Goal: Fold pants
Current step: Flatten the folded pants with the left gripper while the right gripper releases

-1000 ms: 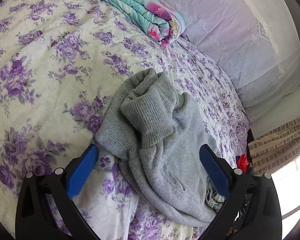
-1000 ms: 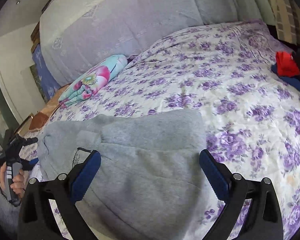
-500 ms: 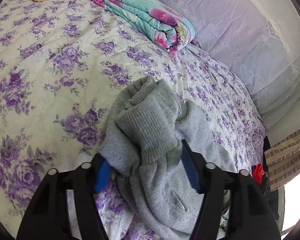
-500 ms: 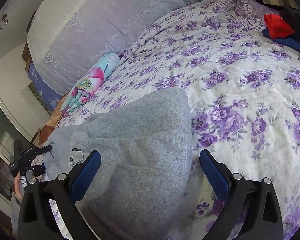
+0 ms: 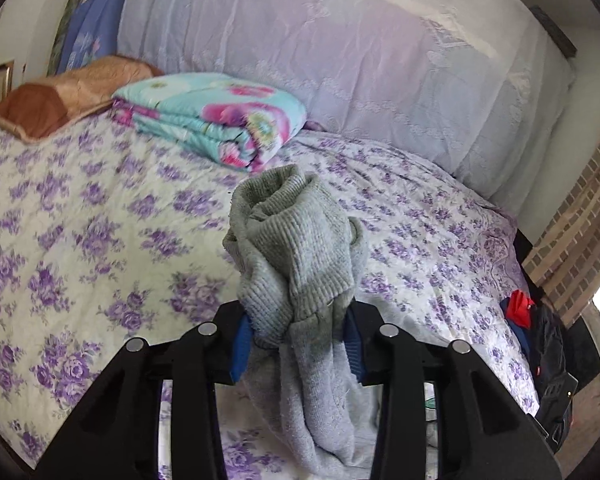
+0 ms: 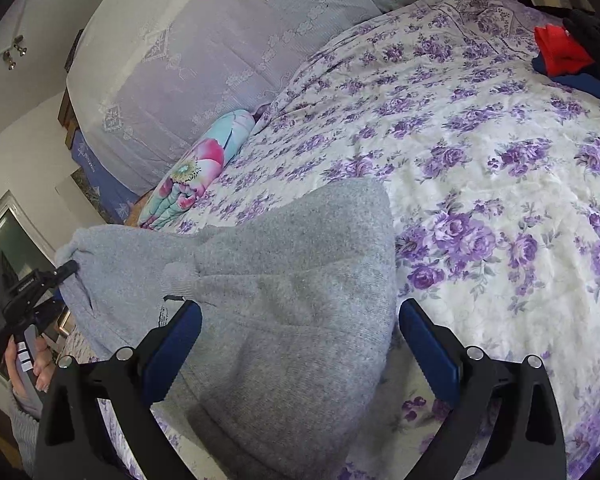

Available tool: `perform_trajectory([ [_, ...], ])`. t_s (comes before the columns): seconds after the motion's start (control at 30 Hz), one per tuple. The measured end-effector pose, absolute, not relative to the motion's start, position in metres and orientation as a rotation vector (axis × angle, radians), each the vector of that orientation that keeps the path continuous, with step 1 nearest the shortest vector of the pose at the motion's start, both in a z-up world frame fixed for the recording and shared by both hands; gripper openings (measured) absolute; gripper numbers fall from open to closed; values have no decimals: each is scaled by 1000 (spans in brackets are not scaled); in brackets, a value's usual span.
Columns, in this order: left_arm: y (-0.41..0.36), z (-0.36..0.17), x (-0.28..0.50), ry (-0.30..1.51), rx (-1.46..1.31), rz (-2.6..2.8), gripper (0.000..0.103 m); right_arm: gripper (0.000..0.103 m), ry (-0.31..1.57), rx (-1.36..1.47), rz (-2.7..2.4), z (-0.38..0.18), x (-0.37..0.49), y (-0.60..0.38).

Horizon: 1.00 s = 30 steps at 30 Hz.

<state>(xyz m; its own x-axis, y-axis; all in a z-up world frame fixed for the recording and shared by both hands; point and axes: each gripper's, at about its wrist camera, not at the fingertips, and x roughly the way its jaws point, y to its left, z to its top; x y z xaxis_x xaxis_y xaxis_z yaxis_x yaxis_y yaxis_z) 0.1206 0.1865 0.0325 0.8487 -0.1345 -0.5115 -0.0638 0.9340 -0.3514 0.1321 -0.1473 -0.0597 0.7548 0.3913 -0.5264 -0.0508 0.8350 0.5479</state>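
Left wrist view: left gripper risen off bed, jaws just closing, now pinching bunched cuffs of grey pants.

Right wrist view: right gripper jaws spread, waist end between them unpinched; legs run leftward to left gripper.

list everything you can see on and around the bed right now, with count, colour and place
pants: one, grey, on the bedspread, cuffed end lifted
bedspread: one, cream with purple flowers, covering the bed
folded blanket: one, turquoise with pink flowers, by the headboard cover
pillow: one, brown and tan, beside the folded blanket
headboard cover: one, pale lilac lace, behind the bed
clothes pile: red, blue and dark pieces, count unclear, far bed edge
left gripper: one, black with blue pads, jaws have just been closing, clamped on the pants cuffs
right gripper: one, black with blue pads, open over the pants
hand: one, holding the left gripper's handle
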Motion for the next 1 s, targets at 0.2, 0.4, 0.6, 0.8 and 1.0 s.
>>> perform_trajectory([
  [0.2, 81, 84, 115, 476, -98, -175, 37, 99, 600, 476, 164, -37, 99, -173],
  [0.4, -52, 66, 116, 478, 158, -323, 37, 99, 519, 538, -3, -38, 66, -234],
  [0.6, -148, -31, 121, 645, 447, -315, 42, 99, 465, 692, -67, -47, 47, -285],
  [0.8, -134, 5, 82, 587, 345, -547, 93, 99, 435, 723, -84, -51, 43, -299],
  [1.0, -91, 39, 112, 523, 273, -341, 97, 99, 476, 691, -54, -54, 51, -283],
])
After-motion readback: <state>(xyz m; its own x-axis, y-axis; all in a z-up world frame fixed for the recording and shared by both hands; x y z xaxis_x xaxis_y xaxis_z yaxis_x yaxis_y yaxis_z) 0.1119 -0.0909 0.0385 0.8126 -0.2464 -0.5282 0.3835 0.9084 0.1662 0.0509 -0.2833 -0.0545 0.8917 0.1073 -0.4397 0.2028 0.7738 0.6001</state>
